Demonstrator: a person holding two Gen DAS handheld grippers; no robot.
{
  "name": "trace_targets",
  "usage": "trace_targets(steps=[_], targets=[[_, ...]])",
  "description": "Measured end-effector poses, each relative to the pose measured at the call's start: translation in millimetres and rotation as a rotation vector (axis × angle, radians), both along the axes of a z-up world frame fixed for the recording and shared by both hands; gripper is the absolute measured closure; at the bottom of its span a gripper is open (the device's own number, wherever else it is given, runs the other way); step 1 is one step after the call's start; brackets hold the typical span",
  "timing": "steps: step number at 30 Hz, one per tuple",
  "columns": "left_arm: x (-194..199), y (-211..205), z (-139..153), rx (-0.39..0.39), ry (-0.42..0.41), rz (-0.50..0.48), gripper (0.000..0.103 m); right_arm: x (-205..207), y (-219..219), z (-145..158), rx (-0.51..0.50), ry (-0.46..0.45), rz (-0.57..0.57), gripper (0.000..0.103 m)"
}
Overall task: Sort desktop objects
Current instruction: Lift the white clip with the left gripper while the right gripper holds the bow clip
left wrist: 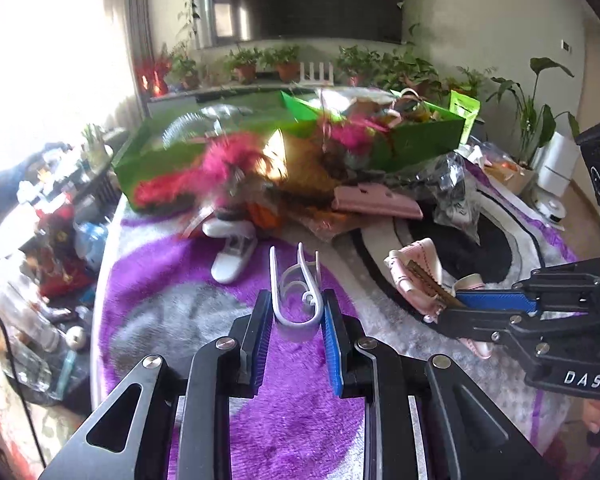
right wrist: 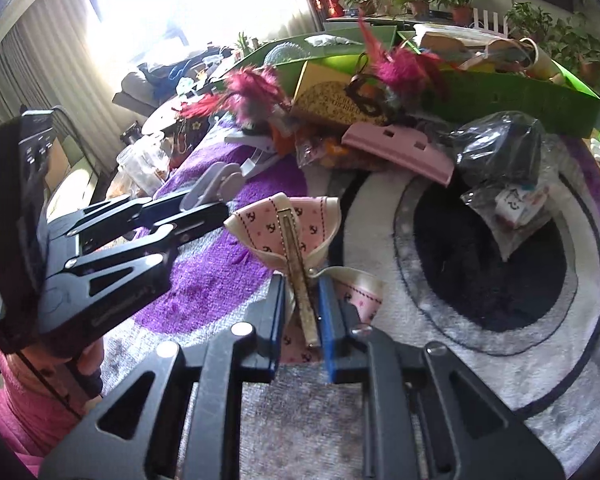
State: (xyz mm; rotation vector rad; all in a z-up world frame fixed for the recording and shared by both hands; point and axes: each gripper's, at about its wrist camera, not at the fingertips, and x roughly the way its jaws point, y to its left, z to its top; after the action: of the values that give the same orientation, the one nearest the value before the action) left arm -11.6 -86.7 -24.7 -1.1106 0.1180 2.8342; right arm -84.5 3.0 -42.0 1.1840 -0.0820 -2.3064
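I am holding one item in each gripper above the desk, which is covered by a purple, grey and black fleece cover [left wrist: 300, 432]. My left gripper [left wrist: 298, 320] is pinching a pale lavender plastic clip [left wrist: 296, 300] by its closed end, its prongs pointing away toward the far edge of the desk. My right gripper [right wrist: 302, 312] is clamping a pink bow hair clip [right wrist: 288, 224] by its metal bar, the bow's loops spreading out beyond the fingertips; in the left view the same bow [left wrist: 416, 276] is sitting at the tip of that gripper, to the right of the lavender clip. Both pieces are lifted clear of the fleece, so I judge the picking step done and the carrying step in hand. Along the far edge two green boxes [left wrist: 420, 140] are standing, already heaped with pink feathered toys [left wrist: 228, 164] and other bits, with a pink flat case [right wrist: 400, 148] and a black bag [right wrist: 496, 140] lying in front of them. The next move, I think, calls for choosing which box suits each clip, reaching over that front clutter without snagging the feathers, and loosening each grip only once the clip is over its box.
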Motion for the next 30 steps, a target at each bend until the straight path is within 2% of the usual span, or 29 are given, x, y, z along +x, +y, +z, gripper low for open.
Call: trace_targets(steps=[13,17,21,24,27,30], targets=[[-5.1,2.0,23.0,0.009,0.048,0.007,0.08,-14.1,6.9,23.4,-0.023,0.027,-0.004,0.086],[-5.2,-2.7,18.0,0.0,0.042,0.015,0.08,-20.6,7.9,22.6,-0.023,0.023,-0.003,0.085],[-5.3,-6.2,2.3,0.022,-0.002,0.001,0.08,-24.9,11.1,18.0,-0.032,0.009,-0.006,0.085],[-6.2,-1.5,-11.9,-0.005,-0.049,-0.041,0.077,-29.1,12.4,12.4,-0.038,-0.008,-0.009,0.085],[-4.4,1.0,-25.8,-0.041,-0.087,-0.073,0.069,-28.7,12.4,9.1,-0.029,-0.013,-0.003,0.085],[-2.3,0.7,-28.6,-0.021,-0.088,-0.096,0.06,-29.0,14.8,9.3,-0.034,-0.009,-0.008,0.085]])
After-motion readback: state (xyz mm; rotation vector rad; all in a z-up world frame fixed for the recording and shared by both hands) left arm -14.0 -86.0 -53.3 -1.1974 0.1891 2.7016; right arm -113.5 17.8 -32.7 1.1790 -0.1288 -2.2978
